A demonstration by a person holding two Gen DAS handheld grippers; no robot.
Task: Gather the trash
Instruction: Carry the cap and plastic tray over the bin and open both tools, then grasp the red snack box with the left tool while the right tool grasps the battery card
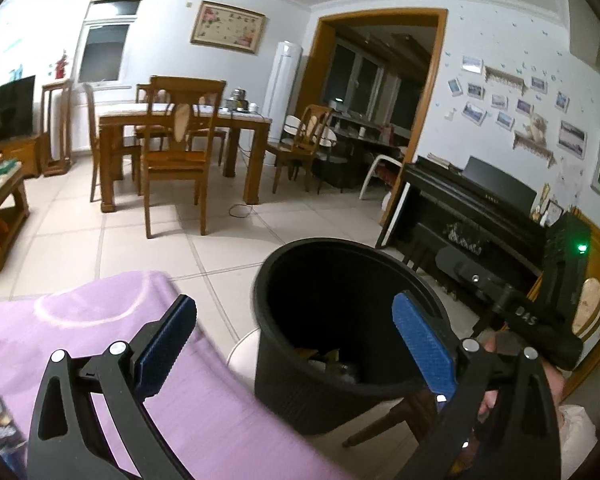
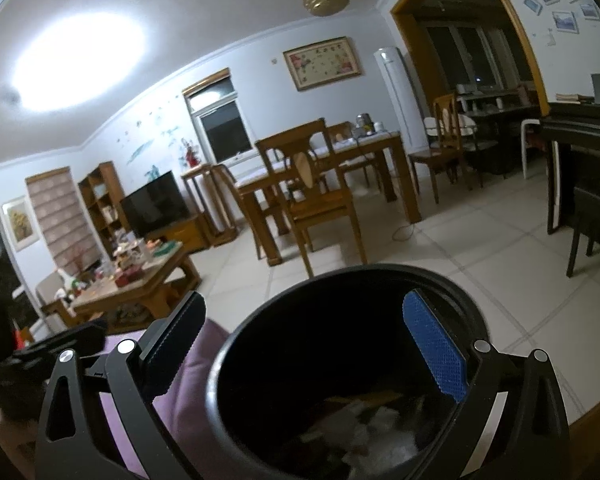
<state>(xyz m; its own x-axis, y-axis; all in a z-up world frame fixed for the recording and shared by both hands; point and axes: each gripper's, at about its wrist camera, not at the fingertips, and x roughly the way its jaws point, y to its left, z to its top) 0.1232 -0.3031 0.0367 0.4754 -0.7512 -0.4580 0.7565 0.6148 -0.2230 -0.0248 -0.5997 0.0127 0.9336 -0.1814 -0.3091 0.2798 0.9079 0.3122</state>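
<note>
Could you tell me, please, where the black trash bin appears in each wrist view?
Left wrist: the black trash bin sits lower centre, right of the purple cloth.
Right wrist: the bin fills the lower centre, seen from above.
Shared landmark: the framed floral picture.

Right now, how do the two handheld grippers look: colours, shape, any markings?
The left gripper has a black frame of curved arms with silver screws and blue textured pads on both fingers. The right gripper is built the same; one pad looks blue, the other dark. Seen from the left wrist, its body bears white letters "DAS" and a green light.
</note>
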